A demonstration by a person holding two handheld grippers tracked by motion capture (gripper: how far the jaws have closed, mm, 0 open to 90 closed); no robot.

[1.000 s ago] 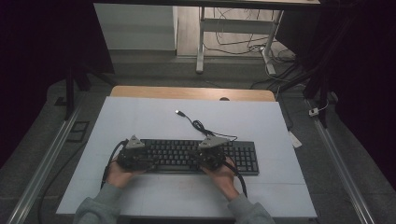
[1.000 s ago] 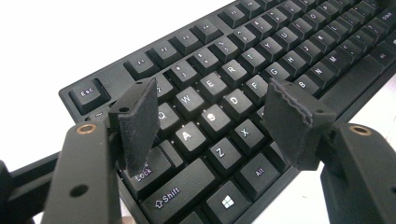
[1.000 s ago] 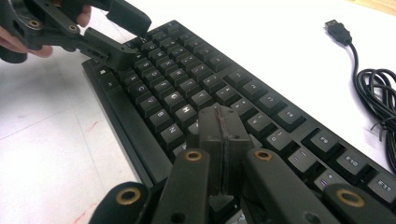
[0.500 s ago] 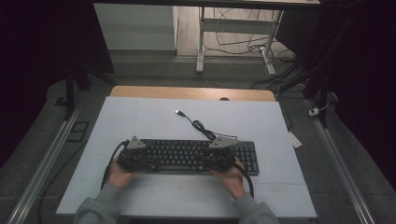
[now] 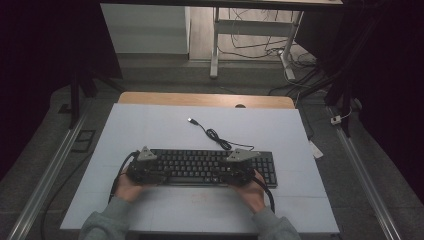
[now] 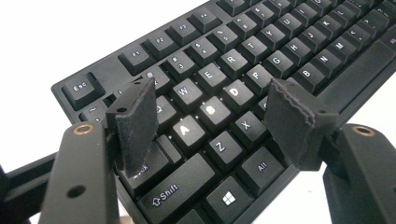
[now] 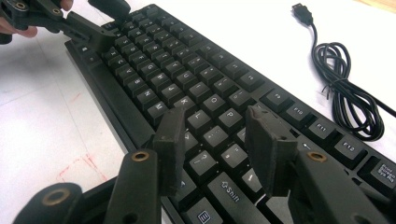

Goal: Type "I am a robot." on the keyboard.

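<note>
Nearest to us in the high view, we see two forearms in grey sleeves coming in from the bottom edge, and each hand holds a pair of tongs over a black keyboard point(image 5: 210, 167).

The left gripper point(image 5: 145, 167) hangs above the left end of the keyboard. In the left gripper view, its jaws stand wide apart over the letter keys, with the A, S, Z and X keys visible between them. The left pad point(image 6: 135, 121) appears to rest on the key at the left edge, near the Shift key, but it clamps nothing.

The right gripper point(image 5: 239, 169) is over the right part of the letter keys. Its jaws have just been opening, and now they stand about half open. In the right gripper view, the keys around P and the right Shift lie below and between the jaws. The pads point(image 7: 271, 149) do not press on anything, so this gripper holds nothing.

The keyboard lies flat on a white table top point(image 5: 150, 125), in the near half of it, with its long side across our view. Behind the keyboard, its black cable point(image 5: 217, 137) runs away in a loose bundle, and the plug point(image 5: 191, 120) lies free on the white surface, well apart from the keys. Beyond the white surface a wooden edge point(image 5: 200, 98) shows.
</note>
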